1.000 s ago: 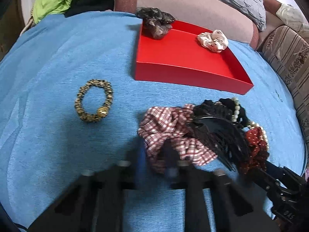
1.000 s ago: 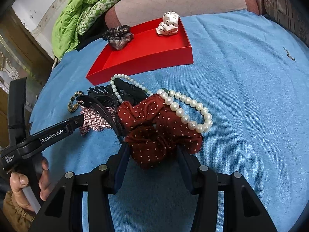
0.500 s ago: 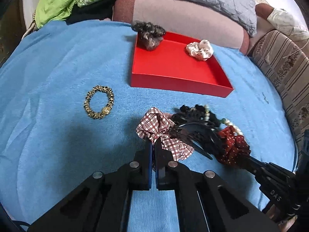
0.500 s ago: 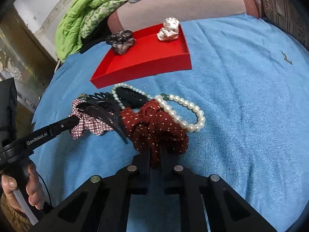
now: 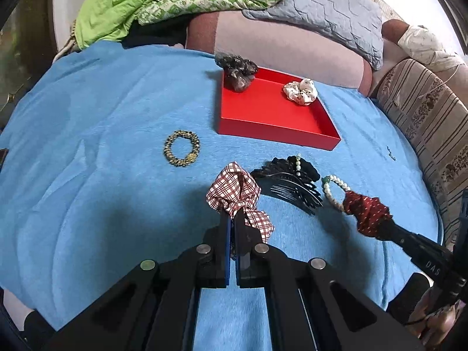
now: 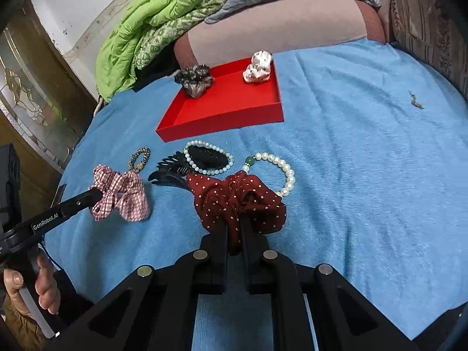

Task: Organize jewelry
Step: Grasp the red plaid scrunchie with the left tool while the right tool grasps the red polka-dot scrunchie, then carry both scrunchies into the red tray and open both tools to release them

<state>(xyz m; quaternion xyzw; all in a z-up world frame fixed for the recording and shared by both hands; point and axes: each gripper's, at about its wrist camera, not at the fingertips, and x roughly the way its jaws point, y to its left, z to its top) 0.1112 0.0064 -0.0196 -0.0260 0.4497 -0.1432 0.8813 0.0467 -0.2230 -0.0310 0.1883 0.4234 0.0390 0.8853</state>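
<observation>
Dangling from the closed jaws of the left gripper (image 5: 233, 219), the red-and-white checked fabric scrunchie (image 5: 237, 196) hangs above the blue towelling cover (image 5: 102, 134), pinched by one fold near its lower edge. It looks very light and wholly soft, so a pinch on any gathered fold should hold it; its elastic may let it sag or swing. The right gripper (image 6: 234, 228) is likewise clamped, its jaws nipping a fold of the dark red white-dotted fabric scrunchie (image 6: 237, 196), which also hangs clear of the cover. Equally limp and light, it seems unlikely to slip.

Near them on the cover lie the black plastic toothed hair claw (image 5: 292, 188), stiff and probably brittle at the teeth, a small-beaded pearl bracelet (image 6: 209, 158) draped over it, and a larger white pearl bracelet with a green bead (image 6: 278, 169); both look smooth and apt to roll, best taken across the strand. A gold-and-black beaded bracelet (image 5: 182, 152) lies apart to the left. Beyond stands the shallow red tray (image 5: 278, 136), holding a dark mottled scrunchie (image 5: 238, 71) and a white spotted scrunchie (image 5: 301, 91).

"GenRobot.AI" is printed on the left gripper's arm in the right wrist view; "DAS" shows on the right gripper in the left wrist view.
</observation>
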